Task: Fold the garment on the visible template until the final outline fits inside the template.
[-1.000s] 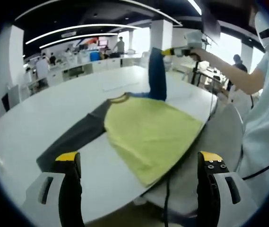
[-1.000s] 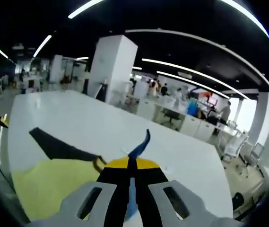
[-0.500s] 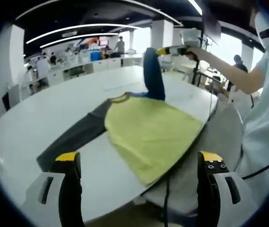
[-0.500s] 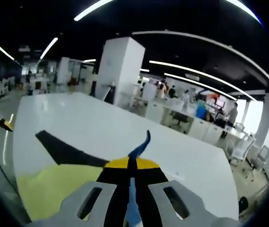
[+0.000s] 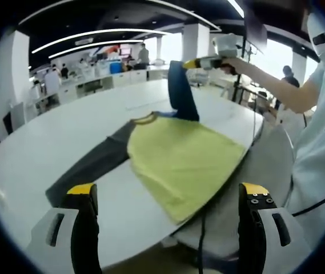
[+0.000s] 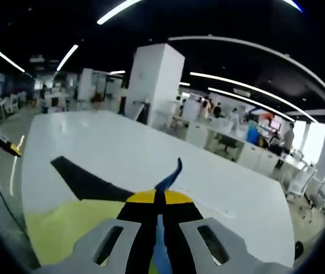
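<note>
In the left gripper view, the left hand-held gripper [image 5: 168, 197] hangs near the desk's edge with its yellow-tipped jaws spread wide, grasping nothing. Beyond it a long-sleeved shirt [image 5: 182, 160] lies on the white desk [image 5: 48, 142], its yellow body flat and reaching the rounded edge nearest the person, its dark grey sleeve [image 5: 91, 165] stretched flat toward the left jaw. Further off, the blue sleeve [image 5: 180, 91] is lifted off the desk and hangs from the right hand-held gripper [image 5: 199, 63], held on an outstretched arm.

In the right gripper view, the right hand-held gripper [image 6: 159, 200] has its jaws clenched on the blue sleeve [image 6: 171, 174], whose tip curls up past them. Below lie the yellow body [image 6: 71, 228] and grey sleeve [image 6: 85, 182].
</note>
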A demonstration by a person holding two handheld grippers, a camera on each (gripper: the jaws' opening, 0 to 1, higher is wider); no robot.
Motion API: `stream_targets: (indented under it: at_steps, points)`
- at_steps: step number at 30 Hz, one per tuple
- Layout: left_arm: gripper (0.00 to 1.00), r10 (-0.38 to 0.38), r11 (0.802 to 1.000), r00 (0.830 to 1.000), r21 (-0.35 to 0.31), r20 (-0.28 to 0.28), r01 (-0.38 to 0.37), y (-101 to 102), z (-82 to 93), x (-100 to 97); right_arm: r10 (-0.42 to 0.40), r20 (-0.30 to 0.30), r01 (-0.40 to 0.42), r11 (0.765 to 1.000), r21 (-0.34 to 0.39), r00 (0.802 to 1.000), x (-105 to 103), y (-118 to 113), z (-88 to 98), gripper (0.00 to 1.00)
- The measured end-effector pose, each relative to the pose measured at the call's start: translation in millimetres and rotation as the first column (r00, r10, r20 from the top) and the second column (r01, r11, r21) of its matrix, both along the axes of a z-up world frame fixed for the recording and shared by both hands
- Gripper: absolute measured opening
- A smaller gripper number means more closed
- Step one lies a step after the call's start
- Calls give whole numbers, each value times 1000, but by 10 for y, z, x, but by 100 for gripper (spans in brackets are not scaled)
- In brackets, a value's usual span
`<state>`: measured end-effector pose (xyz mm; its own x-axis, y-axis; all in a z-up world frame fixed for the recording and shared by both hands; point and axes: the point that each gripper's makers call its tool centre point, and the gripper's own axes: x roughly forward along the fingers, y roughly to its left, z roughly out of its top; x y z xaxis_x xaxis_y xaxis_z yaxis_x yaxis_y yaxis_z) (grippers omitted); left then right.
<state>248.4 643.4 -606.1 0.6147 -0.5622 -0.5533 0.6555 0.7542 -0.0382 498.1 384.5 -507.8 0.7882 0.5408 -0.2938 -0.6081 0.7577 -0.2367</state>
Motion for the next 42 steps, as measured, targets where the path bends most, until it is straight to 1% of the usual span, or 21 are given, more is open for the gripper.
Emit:
stream_targets:
  at_steps: [9, 14, 19, 23, 28, 31, 35, 39, 42]
  points:
    - [100, 1, 1000, 1000, 1, -6, -1, -7, -10, -20, 24, -17, -24, 1000, 11, 1000, -10, 188, -105, 3]
    - [100, 5, 1000, 1000, 1, -10, -5, 4, -21, -33, 31, -31, -31, 999, 14, 999, -9, 230, -188, 3]
    - [100, 8, 1000, 1000, 3, -14, -8, 13, -36, -36, 38, -37, -37, 999, 21, 999, 3, 281, -234, 3]
    - [100, 6, 1000, 1000, 0, -16, -6, 12, -41, -32, 34, -47, -33, 999, 19, 998, 61, 329, -291, 3]
    - [100, 17, 1000, 1000, -4, -16, -17, 26, -44, -26, 32, -62, -31, 999, 16, 998, 62, 370, -369, 3]
    - [100, 10, 1000, 1000, -3, -24, -10, 21, -63, -43, 33, -72, -32, 999, 17, 997, 46, 403, -410, 3]
    - [100, 14, 1000, 1000, -3, -27, -14, 36, -74, -44, 33, -78, -32, 999, 20, 996, 67, 420, -443, 3]
    - [100, 18, 1000, 1000, -6, -23, -18, 49, -62, -33, 32, -78, -30, 999, 21, 996, 102, 438, -445, 3]
    - [100, 15, 1000, 1000, -4, -25, -16, 47, -67, -35, 27, -72, -25, 999, 23, 997, 87, 455, -435, 3]
